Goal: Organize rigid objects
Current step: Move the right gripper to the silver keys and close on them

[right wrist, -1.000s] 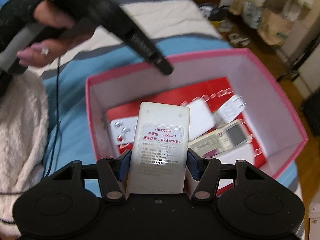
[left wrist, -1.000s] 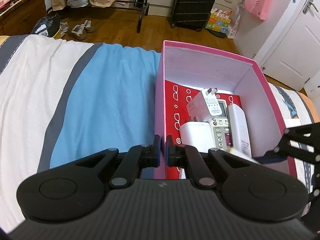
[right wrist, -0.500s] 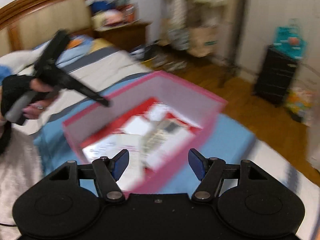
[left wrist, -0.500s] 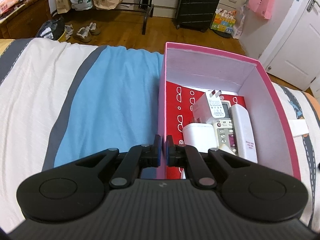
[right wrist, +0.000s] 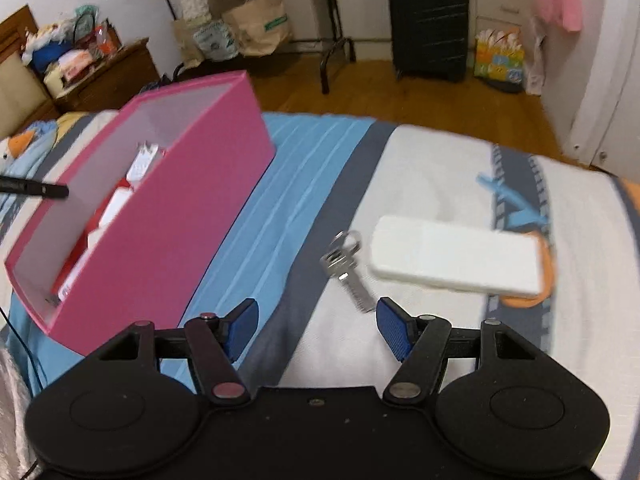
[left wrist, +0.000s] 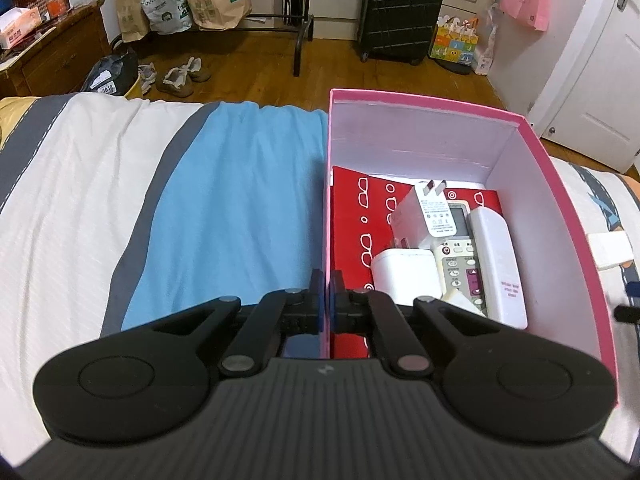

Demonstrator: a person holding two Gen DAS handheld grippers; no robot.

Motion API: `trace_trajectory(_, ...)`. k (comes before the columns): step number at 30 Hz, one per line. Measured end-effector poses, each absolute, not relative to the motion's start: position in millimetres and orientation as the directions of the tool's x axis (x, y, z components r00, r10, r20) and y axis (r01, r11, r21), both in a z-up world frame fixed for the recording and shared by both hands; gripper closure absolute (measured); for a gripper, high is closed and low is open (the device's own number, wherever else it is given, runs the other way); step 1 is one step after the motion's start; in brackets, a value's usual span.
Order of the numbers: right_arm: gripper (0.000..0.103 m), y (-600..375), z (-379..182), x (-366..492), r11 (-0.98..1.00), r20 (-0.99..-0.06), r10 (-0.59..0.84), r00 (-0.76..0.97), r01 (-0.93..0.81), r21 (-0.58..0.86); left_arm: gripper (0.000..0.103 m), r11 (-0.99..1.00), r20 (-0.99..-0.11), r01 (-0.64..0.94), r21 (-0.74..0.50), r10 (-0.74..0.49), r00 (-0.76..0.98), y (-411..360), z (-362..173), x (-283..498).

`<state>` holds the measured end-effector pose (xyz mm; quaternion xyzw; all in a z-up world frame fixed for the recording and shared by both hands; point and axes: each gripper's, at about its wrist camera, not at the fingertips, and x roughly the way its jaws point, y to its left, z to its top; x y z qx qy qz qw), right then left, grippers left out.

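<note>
Wooden floor [left wrist: 256, 60], black suitcase [left wrist: 402, 10], white door [left wrist: 600, 80], striped bedspread [left wrist: 120, 200].

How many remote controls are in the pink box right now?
2: a buttoned remote mid-box, partly under a charger, and a white remote face down against its right side. More may be hidden.
</note>
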<state>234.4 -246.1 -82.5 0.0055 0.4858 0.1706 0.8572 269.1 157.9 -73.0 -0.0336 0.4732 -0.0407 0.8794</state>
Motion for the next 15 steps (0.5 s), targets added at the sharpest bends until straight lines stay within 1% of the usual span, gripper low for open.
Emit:
trace_trajectory(3,0.033,-227,-100,237,0.94,-0.849,0.258,0.46,-0.322,0.111,0.101,0.994,-0.828,0.042,-0.101,-0.108,0.551,159,-73,268)
trace_trajectory(7,0.032,-215,-119,243,0.961,-0.855,0.145,0.498,-0.277,0.001,0.101,0.993,-0.828,0.041,-0.111,-0.115,0.549,159,-74,269)
trace_trajectory(8,0.029,-213,-125,246,0.961,-0.852,0.125,0.509,-0.276,-0.024,0.101,0.993,-0.828,0.039,-0.112,-0.115,0.548,159,-74,269)
trace_trajectory(9,0.027,-211,-128,247,0.961,-0.837,0.118,0.534,-0.274,-0.04,0.101,0.993,-0.828,0.04,-0.111,-0.115,0.548,159,-74,269)
trace_trajectory(11,0.023,-211,-132,252,0.967,-0.818,0.121,0.563,-0.253,-0.031,0.101,0.992,-0.829,0.039,-0.121,-0.122,0.546,160,-75,270)
trace_trajectory(13,0.023,-212,-132,253,0.971,-0.808,0.129,0.575,-0.24,-0.016,0.101,0.991,-0.828,0.039,-0.126,-0.127,0.546,161,-76,270)
trace_trajectory(15,0.037,-212,-132,251,0.966,-0.8,0.14,0.583,-0.258,-0.018,0.1,0.991,-0.829,0.039,-0.125,-0.126,0.545,161,-76,270)
